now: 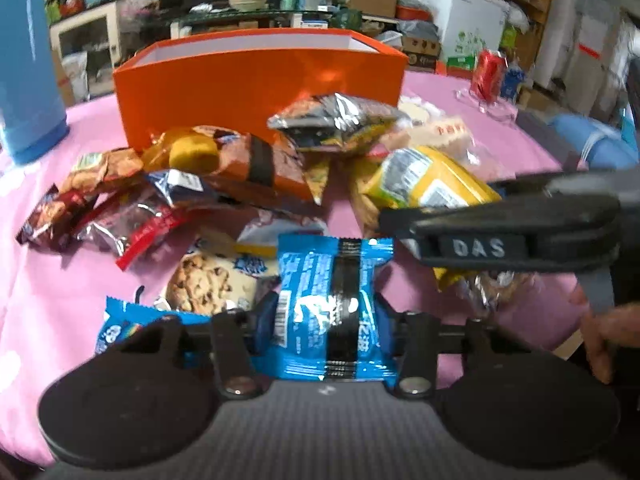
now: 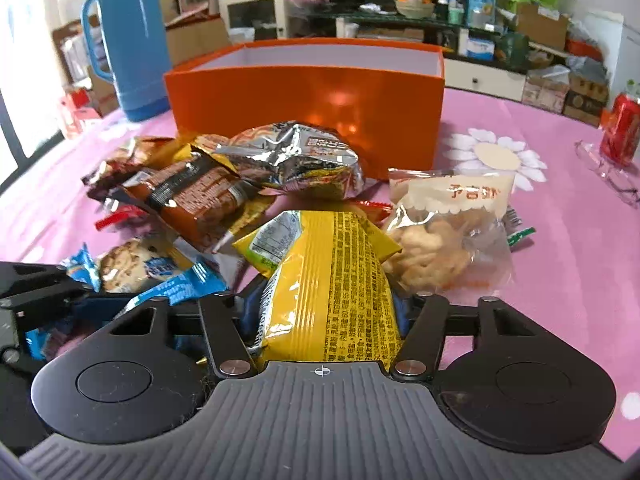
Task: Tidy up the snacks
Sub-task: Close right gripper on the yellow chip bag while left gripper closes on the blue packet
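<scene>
A pile of snack packets lies on the pink tablecloth in front of an open orange box. My left gripper is shut on a blue packet, its pads pressing both sides. In the right wrist view my right gripper is shut on a yellow bag that bulges between the pads. The same yellow bag shows in the left wrist view, behind the right gripper's black housing. The orange box stands just behind the pile.
Around the pile lie a silver packet, an orange-brown packet, a cookie packet and a clear bag of crackers. A blue thermos stands back left. A red can and glasses are at the right.
</scene>
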### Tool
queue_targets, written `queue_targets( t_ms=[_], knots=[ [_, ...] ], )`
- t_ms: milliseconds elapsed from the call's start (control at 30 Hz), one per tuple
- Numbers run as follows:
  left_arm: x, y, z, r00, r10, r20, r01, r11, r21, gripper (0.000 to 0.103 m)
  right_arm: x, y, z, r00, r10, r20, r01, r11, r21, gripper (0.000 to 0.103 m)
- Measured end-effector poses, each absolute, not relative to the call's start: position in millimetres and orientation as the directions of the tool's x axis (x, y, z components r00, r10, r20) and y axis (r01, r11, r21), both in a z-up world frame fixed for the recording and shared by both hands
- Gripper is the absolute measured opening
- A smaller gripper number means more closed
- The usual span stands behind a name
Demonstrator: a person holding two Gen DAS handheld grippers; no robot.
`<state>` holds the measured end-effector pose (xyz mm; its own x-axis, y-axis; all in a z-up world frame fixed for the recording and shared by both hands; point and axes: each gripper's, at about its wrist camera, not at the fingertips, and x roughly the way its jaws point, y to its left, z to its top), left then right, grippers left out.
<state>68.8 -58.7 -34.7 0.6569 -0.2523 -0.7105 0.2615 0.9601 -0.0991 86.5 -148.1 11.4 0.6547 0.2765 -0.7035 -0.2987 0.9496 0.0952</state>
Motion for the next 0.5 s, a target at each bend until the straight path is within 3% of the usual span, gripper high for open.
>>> queue_targets(
  t_ms=[333, 500],
  knots=[
    [61.5, -29.7, 12.1, 0.704, -0.32, -0.634, 0.259, 0.947, -0.19, 0.046, 65.3, -173.5, 57.4, 0.738, 0.289, -0.61, -0.23, 0.957, 0.176, 0.035],
    [68.4, -28.5, -4.1, 0.651, -0.325, -0.686, 0.253, 0.945, -0.207, 0.045, 75.0, -170.4, 65.0, 0.744, 0.255, -0.617, -0.224, 0.966, 0.129, 0.035]
  ],
)
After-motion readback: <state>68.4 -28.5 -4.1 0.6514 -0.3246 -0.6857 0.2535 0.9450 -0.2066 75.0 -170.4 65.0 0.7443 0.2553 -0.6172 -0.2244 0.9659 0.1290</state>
